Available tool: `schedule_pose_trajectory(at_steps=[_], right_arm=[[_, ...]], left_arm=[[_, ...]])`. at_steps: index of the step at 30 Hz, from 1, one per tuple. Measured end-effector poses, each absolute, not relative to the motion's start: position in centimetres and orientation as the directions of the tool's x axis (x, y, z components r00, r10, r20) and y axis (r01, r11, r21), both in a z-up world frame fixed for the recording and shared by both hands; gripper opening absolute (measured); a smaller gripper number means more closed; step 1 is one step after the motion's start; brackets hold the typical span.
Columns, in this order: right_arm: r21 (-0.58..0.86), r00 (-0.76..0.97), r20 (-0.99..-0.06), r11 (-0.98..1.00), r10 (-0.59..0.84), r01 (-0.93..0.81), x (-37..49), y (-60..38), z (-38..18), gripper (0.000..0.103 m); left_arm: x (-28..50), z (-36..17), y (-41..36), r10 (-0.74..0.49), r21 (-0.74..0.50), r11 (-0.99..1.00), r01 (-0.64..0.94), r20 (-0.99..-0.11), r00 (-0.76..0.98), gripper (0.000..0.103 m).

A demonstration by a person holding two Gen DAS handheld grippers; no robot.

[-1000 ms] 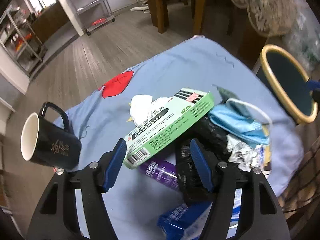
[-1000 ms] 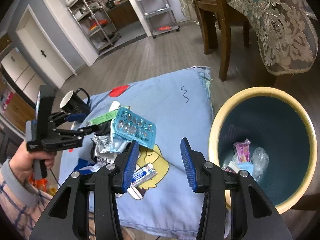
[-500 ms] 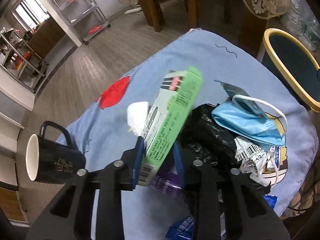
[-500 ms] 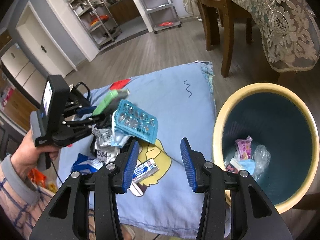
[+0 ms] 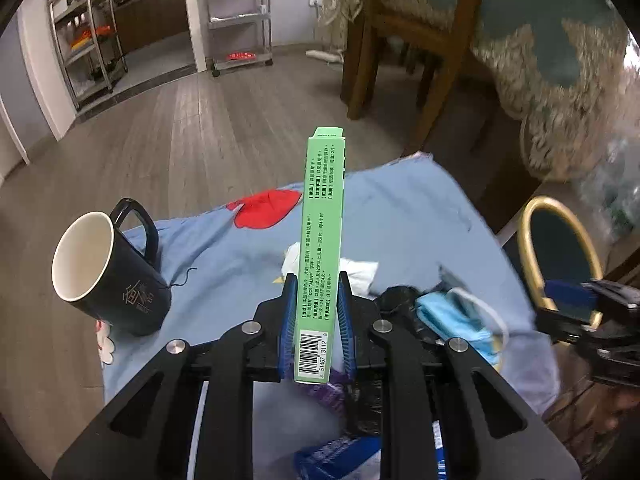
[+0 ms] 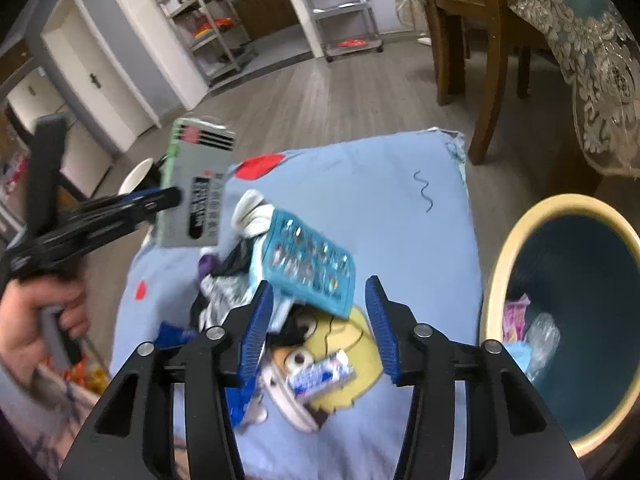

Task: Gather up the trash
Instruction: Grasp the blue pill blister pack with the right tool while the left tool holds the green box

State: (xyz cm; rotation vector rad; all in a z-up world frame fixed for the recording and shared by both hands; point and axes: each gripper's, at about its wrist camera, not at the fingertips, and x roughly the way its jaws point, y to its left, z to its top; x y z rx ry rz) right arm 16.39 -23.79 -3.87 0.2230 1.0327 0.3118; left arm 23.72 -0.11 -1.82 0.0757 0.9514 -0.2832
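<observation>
My left gripper [image 5: 318, 300] is shut on a green medicine box [image 5: 322, 248] and holds it upright above the blue cushion [image 5: 400, 216]; the box also shows in the right wrist view [image 6: 196, 184]. The trash pile lies on the cushion: a blue face mask [image 5: 452, 316], a black bag [image 5: 396, 300], white tissue [image 5: 360, 272], a teal blister tray [image 6: 308, 264] and a small wrapper [image 6: 320, 374]. My right gripper [image 6: 320, 320] is open and empty above the pile's near side. The yellow-rimmed bin [image 6: 500, 280] stands to the right.
A black mug [image 5: 108, 276] stands on the cushion's left edge. A wooden chair [image 6: 480, 40] and a lace-covered table [image 6: 592, 52] stand behind. Metal shelves [image 6: 208, 28] line the far wall. The bin holds wrappers [image 6: 516, 316].
My left gripper closed on the green box and lifted it off the pile, turning it upright. My right gripper moved slightly closer over the pile and stayed open.
</observation>
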Motion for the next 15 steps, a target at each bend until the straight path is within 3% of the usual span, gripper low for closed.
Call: schedule_pose_trajectory(at_steps=[3,10,15], right_arm=[[0.305,0.454,-0.831,0.946,0.322,-0.112,18.0,-23.3,-5.1,0.05],[0.229,0.418,-0.859,0.952,0.296,-0.203,17.9,-20.6,-6.1,0.051],[0.261,0.414,-0.844,0.936,0.34,-0.236,17.8,-19.8,-6.0,0.054]], left_arm=[[23.4,-1.3,-0.1,-0.224,-0.073,0.957,0.28,-0.801,0.555,0.019],[23.3,-0.9,1.0,-0.26,-0.124,0.955,0.271,-0.79,0.556,0.019],[23.3,-1.1,1.0,-0.273,-0.135,0.951,0.278,-0.788,0.552,0.019]])
